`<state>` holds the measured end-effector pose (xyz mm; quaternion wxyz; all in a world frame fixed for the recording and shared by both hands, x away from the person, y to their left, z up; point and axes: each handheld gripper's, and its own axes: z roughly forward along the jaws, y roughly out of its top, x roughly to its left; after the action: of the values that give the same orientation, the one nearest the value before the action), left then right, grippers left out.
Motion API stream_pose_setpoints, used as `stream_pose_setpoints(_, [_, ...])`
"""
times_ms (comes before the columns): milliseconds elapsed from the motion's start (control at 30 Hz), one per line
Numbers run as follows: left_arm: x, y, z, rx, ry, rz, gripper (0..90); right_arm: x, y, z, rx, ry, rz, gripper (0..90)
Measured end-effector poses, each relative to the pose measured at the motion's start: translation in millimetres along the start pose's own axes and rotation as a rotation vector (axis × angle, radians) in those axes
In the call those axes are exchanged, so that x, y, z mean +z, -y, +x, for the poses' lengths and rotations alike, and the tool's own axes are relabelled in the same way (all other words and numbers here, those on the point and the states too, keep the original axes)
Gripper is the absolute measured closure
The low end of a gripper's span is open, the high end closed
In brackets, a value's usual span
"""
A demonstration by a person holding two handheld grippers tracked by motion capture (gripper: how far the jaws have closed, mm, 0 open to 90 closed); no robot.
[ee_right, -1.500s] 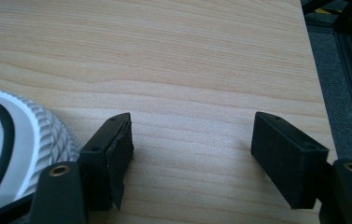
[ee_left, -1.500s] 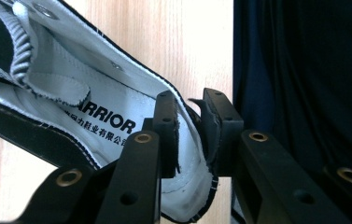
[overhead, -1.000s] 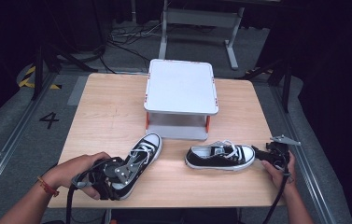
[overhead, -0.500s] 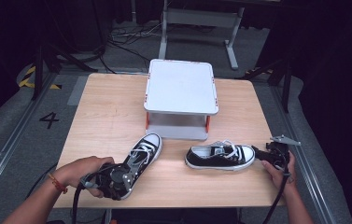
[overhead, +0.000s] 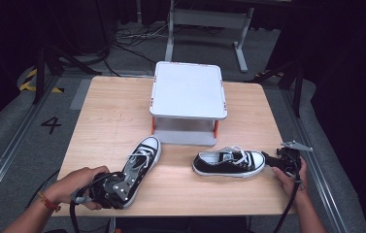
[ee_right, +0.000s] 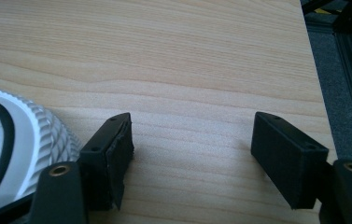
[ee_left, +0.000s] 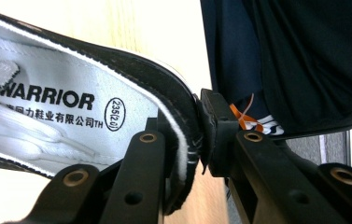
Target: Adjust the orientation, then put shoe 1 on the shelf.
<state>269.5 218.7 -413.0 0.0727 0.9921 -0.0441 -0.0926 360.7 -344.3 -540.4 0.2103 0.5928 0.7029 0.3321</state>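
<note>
- While the left claw (overhead: 122, 187) sat at the near left edge of the counter (overhead: 108, 116), its two jaws were clamped on the heel wall of the left-hand sneaker (overhead: 139, 162) — one jaw inside the shoe, one outside, as the left gripper view showed.
- That sneaker (ee_left: 71, 107) was black canvas with a white sole and white laces, its toe pointing away and a little to the right; its insole read "WARRIOR" above a size stamp.
- The person's left hand (overhead: 76, 184) wrapped the gripper body from the near left, a band on the wrist.
- The second sneaker (overhead: 229, 164), matching the first, lay on its sole on the counter's near right part, toe toward the right edge.
- Just past that toe the right claw (overhead: 268, 158) rested low by the counter's right edge, held by the right hand (overhead: 290, 177); its jaws stood wide apart with nothing between them — bare wood showed in the gap.
- From the right gripper view, the ribbed white toe cap (ee_right: 33, 135) sat just beside the left jaw of the right claw (ee_right: 192, 149); contact could not be told.
- A white-topped stand (overhead: 188, 90) with orange-marked legs stood at the far middle of the counter, well apart from both shoes.
</note>
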Motion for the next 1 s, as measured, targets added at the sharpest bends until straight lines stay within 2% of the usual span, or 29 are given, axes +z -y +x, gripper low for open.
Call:
stream_pose_setpoints(100, [-7.8, 6.9, -5.2, 0.0, -0.009, -0.025, 78.1, 0.0, 0.0, 0.0, 0.001, 0.001, 0.001, 30.1])
stream_pose_setpoints(167, [-11.9, 11.2, -5.7, -0.017, -0.003, -0.035, 77.9, 0.0, 0.0, 0.0, 0.0, 0.0, 0.0, 30.1])
stream_pose_setpoints(267, [-15.0, 17.9, -1.8, -0.044, -0.016, -0.041, 77.7, 0.0, 0.0, 0.0, 0.001, 0.001, 0.001, 30.1])
stream_pose_setpoints(567, [-24.0, 35.6, 17.6, -0.148, -0.076, -0.059, 77.0, 0.6, -0.5, -1.0, -0.008, -0.006, 0.0, 29.7])
stream_pose_setpoints(733, [-27.9, 35.2, 28.4, -0.175, -0.091, -0.059, 76.9, 0.6, -0.5, -1.0, -0.008, -0.006, 0.0, 29.7])
stream_pose_setpoints(800, [-30.4, 35.2, 33.5, -0.183, -0.094, -0.075, 76.9, 0.6, -0.4, -0.9, -0.008, -0.006, 0.0, 29.7])
stream_pose_setpoints(833, [-32.1, 37.1, 37.3, -0.195, -0.097, -0.099, 76.9, 0.6, -0.4, -0.9, -0.008, -0.006, 0.0, 29.7])
stream_pose_setpoints(900, [-34.1, 37.4, 42.0, -0.204, -0.115, -0.082, 76.9, 0.6, -0.4, -0.9, -0.008, -0.006, 0.0, 29.7])
stream_pose_setpoints(967, [-39.9, 40.0, 50.8, -0.228, -0.109, -0.111, 76.7, 0.6, -0.4, -0.9, -0.008, -0.006, 0.0, 29.7])
stream_pose_setpoints(1000, [-39.9, 40.0, 50.8, -0.228, -0.109, -0.111, 76.4, 0.6, -0.4, -0.9, -0.008, -0.006, 0.0, 29.7])
